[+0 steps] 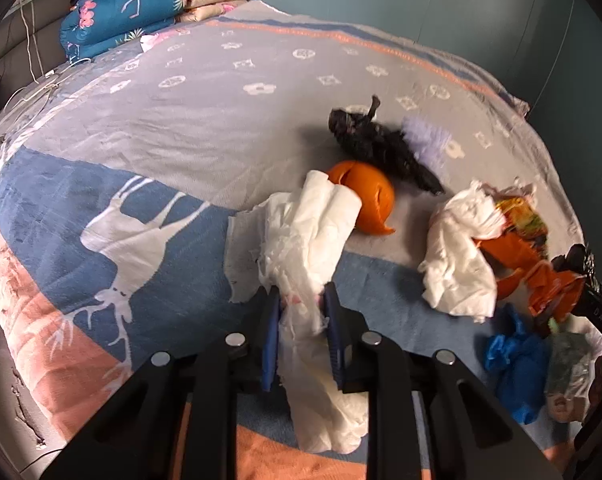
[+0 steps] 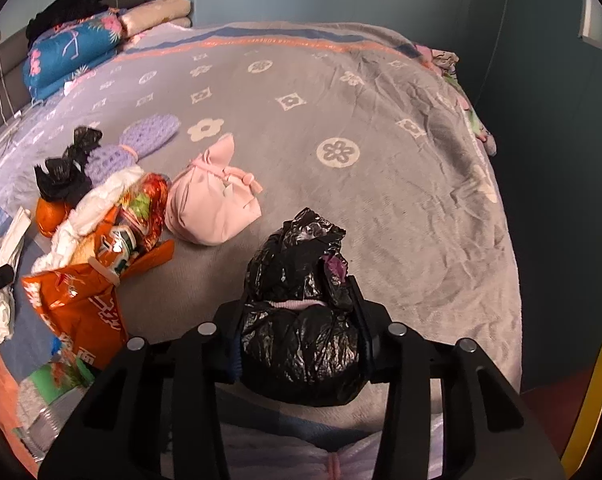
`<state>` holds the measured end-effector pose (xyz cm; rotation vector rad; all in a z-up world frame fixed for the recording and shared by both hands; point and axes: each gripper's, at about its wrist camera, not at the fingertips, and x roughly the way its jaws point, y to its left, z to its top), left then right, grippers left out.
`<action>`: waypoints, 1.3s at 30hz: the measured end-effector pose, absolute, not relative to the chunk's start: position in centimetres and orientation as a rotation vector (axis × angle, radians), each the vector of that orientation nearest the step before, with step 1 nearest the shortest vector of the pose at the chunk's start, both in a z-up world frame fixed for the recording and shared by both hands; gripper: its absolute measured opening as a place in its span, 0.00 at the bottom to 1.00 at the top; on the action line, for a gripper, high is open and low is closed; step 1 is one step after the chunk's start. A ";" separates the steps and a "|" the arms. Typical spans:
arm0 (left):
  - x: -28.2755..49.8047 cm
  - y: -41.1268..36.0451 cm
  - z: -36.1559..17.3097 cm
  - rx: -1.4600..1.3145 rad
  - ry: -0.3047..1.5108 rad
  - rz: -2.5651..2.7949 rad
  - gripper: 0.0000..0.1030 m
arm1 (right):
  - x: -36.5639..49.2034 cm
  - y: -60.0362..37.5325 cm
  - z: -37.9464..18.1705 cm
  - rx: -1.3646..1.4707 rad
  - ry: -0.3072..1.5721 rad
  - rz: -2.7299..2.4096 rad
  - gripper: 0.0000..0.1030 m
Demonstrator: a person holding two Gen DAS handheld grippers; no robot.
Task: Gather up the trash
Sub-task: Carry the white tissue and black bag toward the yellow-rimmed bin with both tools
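In the left wrist view my left gripper (image 1: pixel 302 300) is shut on a crumpled white tissue (image 1: pixel 313 240) that trails across the bed blanket (image 1: pixel 181 120). Beyond the tissue lie an orange peel (image 1: pixel 369 200) and a crumpled black plastic bag (image 1: pixel 377 144). To their right sit a second white tissue (image 1: pixel 461 248) and an orange snack wrapper (image 1: pixel 541 276). In the right wrist view my right gripper (image 2: pixel 299 300) is shut on a full black plastic bag (image 2: pixel 301 320), its blue pads pressing both sides. The orange wrapper (image 2: pixel 81 304) and the tissues (image 2: pixel 89 208) lie to that bag's left.
A pink cloth pouch (image 2: pixel 213 204) and a purple crocheted piece (image 2: pixel 141 140) lie on the blanket (image 2: pixel 381 140). A blue crumpled bag (image 1: pixel 513 368) rests near the front right. Folded quilts (image 1: pixel 121 16) are stacked by the headboard. The bed's right edge (image 2: pixel 493 200) drops to a dark floor.
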<state>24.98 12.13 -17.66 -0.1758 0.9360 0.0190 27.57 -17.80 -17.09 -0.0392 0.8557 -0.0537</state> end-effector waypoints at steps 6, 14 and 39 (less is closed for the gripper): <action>23.5 12.5 -14.9 -0.195 0.872 0.020 0.19 | 25.6 -18.3 -14.2 -0.014 0.805 -0.037 0.39; 20.5 12.1 -9.9 -0.144 0.740 0.038 0.19 | 22.2 -19.0 -11.0 0.020 0.764 -0.015 0.39; 15.3 11.9 3.6 -0.061 0.476 0.120 0.19 | 12.9 -25.2 -1.7 0.102 0.539 0.003 0.39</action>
